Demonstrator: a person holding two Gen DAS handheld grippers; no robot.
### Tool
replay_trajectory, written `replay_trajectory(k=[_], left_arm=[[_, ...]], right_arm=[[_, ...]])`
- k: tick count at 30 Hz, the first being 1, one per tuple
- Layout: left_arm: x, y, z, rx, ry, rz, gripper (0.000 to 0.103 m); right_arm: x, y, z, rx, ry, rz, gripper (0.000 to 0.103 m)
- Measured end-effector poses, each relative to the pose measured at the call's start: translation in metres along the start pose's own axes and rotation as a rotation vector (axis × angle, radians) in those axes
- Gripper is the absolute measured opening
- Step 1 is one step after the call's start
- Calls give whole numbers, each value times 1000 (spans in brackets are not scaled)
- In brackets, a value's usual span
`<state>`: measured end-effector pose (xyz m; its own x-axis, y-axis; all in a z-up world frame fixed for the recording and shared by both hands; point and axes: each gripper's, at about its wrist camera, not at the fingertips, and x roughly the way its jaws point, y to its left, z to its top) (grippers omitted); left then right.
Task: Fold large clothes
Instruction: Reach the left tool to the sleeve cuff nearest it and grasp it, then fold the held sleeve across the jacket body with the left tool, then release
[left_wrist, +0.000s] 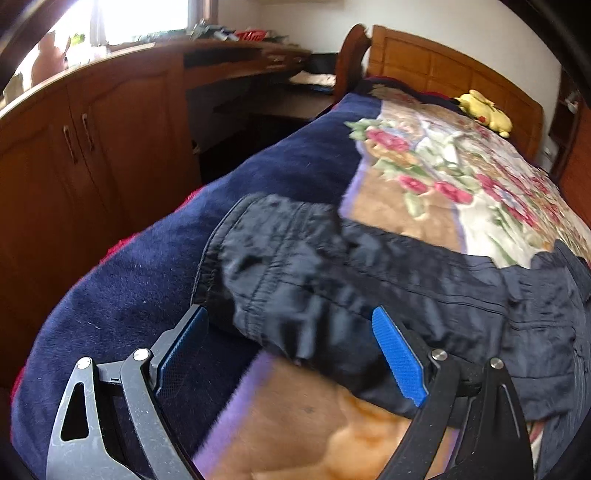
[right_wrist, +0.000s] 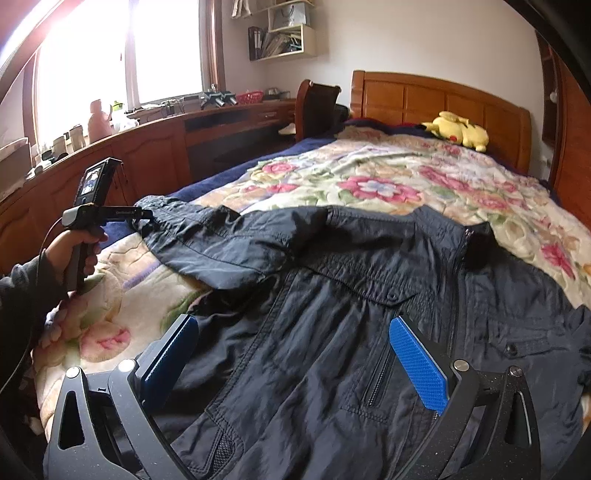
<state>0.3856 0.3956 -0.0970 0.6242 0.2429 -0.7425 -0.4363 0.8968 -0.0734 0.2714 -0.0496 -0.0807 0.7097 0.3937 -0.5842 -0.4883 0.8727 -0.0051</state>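
Jaws spread over dark jacket (right_wrist: 332, 295) on floral blanket (right_wrist: 369, 177), wooden headboard (right_wrist: 443, 99) behind.

the left gripper (left_wrist: 291, 347) hangs with its blue pads spread wide over the dark jacket's sleeve (left_wrist: 295, 273), not pressing it. the sleeve lies on a floral blanket (left_wrist: 480, 177); a yellow plush toy (left_wrist: 484, 110) sits by the wooden headboard (left_wrist: 424, 62).

left tongs (left_wrist: 291, 350) open, right tongs (right_wrist: 295, 358) open
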Motion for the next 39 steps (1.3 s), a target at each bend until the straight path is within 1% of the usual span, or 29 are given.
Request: replay_trajectory(k=[3,5,7,8,11,13,15,16,18,23,24,27,33,39], left_arm=[[7,8,-4,-32,23,-14,83],[6,7,-6,-32,19,-7,80],[8,5,-6,-20,32,-7,73],[9,3,-6,-15,42,-13,65],[16,-1,-5,0,57,-7,52],[16,-4,-5,10,52,10,43],[14,-7,-3,11,51,8,29],[10,-8,-3,4,48,-2,27],[-2,-13,-1,12,30,-10,18],[-47,-49,7,95,-42,-36,13],[-59,-61,8,118,-59,-49,12],[-92,-97,11,182,-104,-91,10],[-152,-181,4,317,-180,-213,9],[-195,-249,-14,400,-205,-353,9]], right_arm=[[-1,1,1,-6,-4,-2,103],[-3,1,0,-7,-10,-9,103],[-4,1,1,-4,-17,-7,103],[-5,0,0,-3,-20,-5,103],[-9,-1,-1,-2,-27,0,103],[-12,-1,-1,-2,-31,1,103],[-15,-3,-1,1,-35,4,103],[-18,-5,-1,7,-40,6,103],[-25,-9,1,20,-55,17,103],[-48,-18,5,28,-99,28,103],[-51,-19,5,41,-115,18,103],[-66,-28,5,31,-134,-6,103],[-91,-53,-7,60,-156,-65,103],[-109,-75,-22,97,-160,-128,103]])
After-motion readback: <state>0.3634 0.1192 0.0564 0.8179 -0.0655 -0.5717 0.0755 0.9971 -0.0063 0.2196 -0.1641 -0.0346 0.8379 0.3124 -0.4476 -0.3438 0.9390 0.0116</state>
